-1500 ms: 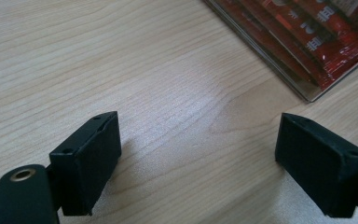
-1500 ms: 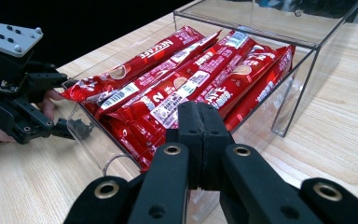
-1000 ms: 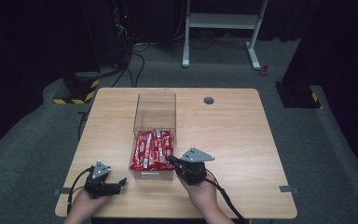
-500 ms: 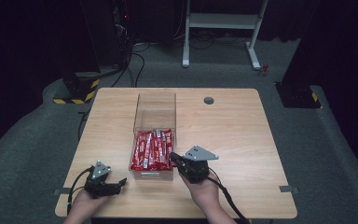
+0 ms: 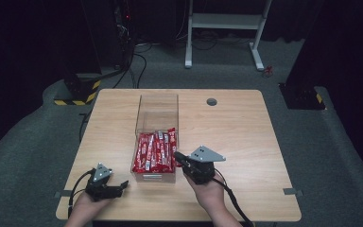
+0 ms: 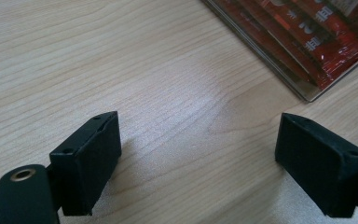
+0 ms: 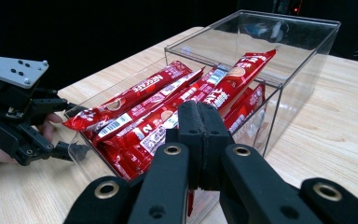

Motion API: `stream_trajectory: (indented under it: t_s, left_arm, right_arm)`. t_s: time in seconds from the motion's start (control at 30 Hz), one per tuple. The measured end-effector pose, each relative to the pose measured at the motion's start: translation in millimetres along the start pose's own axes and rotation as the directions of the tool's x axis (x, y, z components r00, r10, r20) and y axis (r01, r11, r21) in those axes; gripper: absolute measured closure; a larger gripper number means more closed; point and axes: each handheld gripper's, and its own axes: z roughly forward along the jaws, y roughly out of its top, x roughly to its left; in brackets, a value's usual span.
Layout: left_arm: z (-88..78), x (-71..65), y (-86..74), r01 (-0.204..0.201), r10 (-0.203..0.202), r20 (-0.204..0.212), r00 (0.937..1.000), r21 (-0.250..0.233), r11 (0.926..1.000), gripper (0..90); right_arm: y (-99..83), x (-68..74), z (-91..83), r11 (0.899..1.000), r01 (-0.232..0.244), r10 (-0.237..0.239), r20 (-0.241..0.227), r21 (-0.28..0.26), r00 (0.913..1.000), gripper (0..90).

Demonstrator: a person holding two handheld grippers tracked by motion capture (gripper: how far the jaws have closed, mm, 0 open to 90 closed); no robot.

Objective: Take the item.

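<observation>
Resting on the near tabletop [image 5: 246, 142], the left gripper [image 5: 118, 188] has its jaws spread, nothing between them. Just right of the clear box [image 5: 157, 106], the right gripper [image 5: 177, 156] is pressed together, its tip at the box's right wall beside the red sachets [image 5: 156, 151], which fill the box's near half, one propped on its rim. I think a shove could slide the light box or knock that sachet out. Whether the tip touches the wall is hard to make out; the lower sachets are hidden.
</observation>
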Motion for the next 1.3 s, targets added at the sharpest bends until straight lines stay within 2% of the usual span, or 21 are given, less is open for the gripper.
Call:
stream_trajectory:
  t_s: [0.8, 1.3]
  left_arm:
    - [0.0, 0.0, 0.0, 0.0, 0.0, 0.0, 1.0, 0.0, 1.0, 14.9]
    - [0.0, 0.1, 0.0, 0.0, 0.0, 0.001, 1.0, 0.0, 1.0, 14.8]
  right_arm:
    - [0.1, -14.2, -7.3, 1.0, -0.012, 0.012, 0.028, -0.011, 0.9995, 90.0]
    - [-1.7, -29.5, -15.5, 0.999, -0.028, 0.029, 0.077, -0.016, 0.9966, 90.0]
